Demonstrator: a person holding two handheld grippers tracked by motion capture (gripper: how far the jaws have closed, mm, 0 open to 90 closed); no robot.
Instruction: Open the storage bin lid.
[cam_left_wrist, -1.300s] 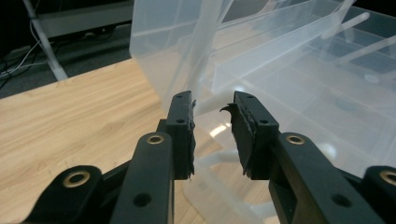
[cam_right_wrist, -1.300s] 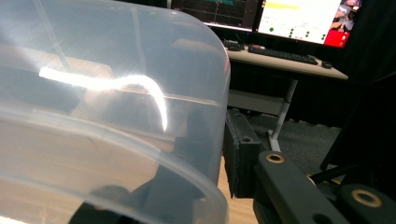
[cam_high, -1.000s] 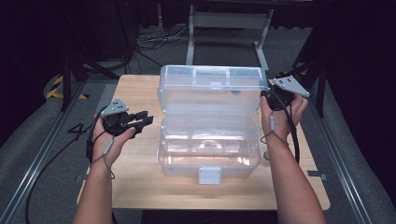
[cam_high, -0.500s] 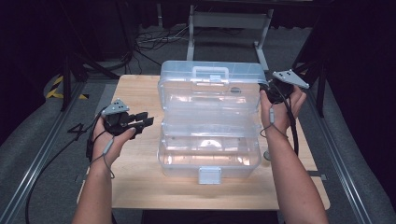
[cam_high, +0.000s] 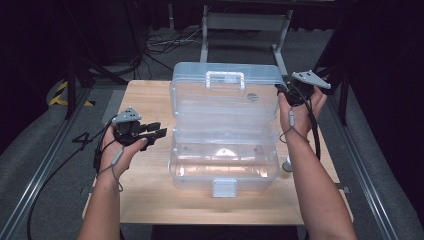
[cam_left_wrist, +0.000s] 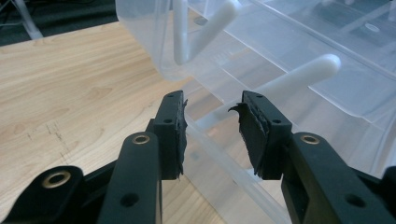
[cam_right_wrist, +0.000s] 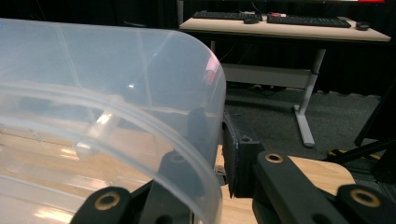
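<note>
A clear plastic toolbox stands mid-table, its base (cam_high: 225, 162) open and its lid (cam_high: 225, 105) raised almost upright, white handle on top. My right gripper (cam_high: 281, 93) is shut on the lid's right edge. In the right gripper view the lid wall (cam_right_wrist: 116, 84) sits between the jaws of that gripper (cam_right_wrist: 213, 140), one jaw seen through the plastic. My left gripper (cam_high: 160, 130) hovers open just left of the base, holding nothing. In the left gripper view this gripper (cam_left_wrist: 212, 126) points at the box's side (cam_left_wrist: 303, 60).
The wooden table (cam_high: 150, 95) has bare room left of the box. A white latch (cam_high: 224, 187) hangs at the box's front. A small pale object (cam_high: 286, 165) lies by the box's right side. A desk frame (cam_high: 245, 22) stands behind the table.
My right gripper has swung the lid up and back from a low tilt to almost upright, rising with it. The left gripper has stayed put.
</note>
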